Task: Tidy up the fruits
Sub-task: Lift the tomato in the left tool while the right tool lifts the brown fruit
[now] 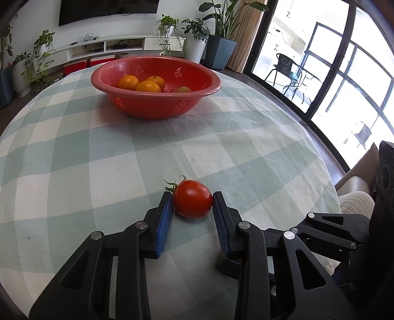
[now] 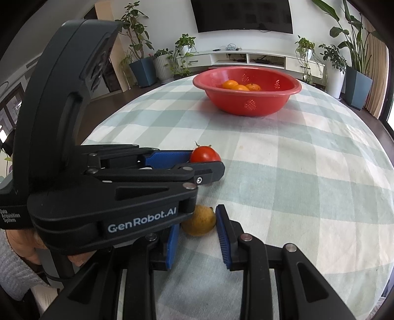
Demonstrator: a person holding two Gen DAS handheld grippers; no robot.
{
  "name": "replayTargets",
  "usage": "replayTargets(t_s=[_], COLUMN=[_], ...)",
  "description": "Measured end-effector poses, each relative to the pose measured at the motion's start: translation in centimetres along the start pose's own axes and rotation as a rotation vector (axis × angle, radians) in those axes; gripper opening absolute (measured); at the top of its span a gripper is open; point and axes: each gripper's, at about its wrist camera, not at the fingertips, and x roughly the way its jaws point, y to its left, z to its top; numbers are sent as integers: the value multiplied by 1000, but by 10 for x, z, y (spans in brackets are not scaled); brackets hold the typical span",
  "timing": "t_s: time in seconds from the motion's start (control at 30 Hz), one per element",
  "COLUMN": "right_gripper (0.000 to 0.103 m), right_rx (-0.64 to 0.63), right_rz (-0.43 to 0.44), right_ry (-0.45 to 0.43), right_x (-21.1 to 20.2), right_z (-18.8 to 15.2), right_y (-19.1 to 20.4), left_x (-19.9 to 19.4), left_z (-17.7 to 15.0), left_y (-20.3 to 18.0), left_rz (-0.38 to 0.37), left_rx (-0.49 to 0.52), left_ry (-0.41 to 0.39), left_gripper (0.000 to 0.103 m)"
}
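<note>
It was a home living room: a wall-mounted television (image 2: pixel 242 15) hung at twelve o'clock above a low white media console (image 2: pixel 258 59), potted houseplants (image 1: pixel 222 32) lined the wall, glazed balcony doors (image 1: pixel 327 69) stood at two o'clock, and a checked tablecloth (image 1: pixel 98 152) covered the table.

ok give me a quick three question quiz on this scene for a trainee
1. True or false: the tomato is already in the red bowl.
2. Which fruit sits between the pads of the right gripper? A lemon, B orange, C tomato.
3. Fill in: the bowl holds ___.
Key: 1 false, the left gripper grips it on the table; 2 A; 3 oranges.
</note>
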Motion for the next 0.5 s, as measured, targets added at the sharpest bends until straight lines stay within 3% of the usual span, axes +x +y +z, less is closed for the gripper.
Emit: replayTargets(t_s=[0.5], right_gripper=[32], right_rx=[38], right_rz=[1], right_ry=[-15], right_x=[-6], right_z=[2], right_y=[-10], left_x=[-10], left_z=[-2], left_y=[7], left_rz=[7], left_rx=[-20], left_ry=[-18], left_gripper=[31])
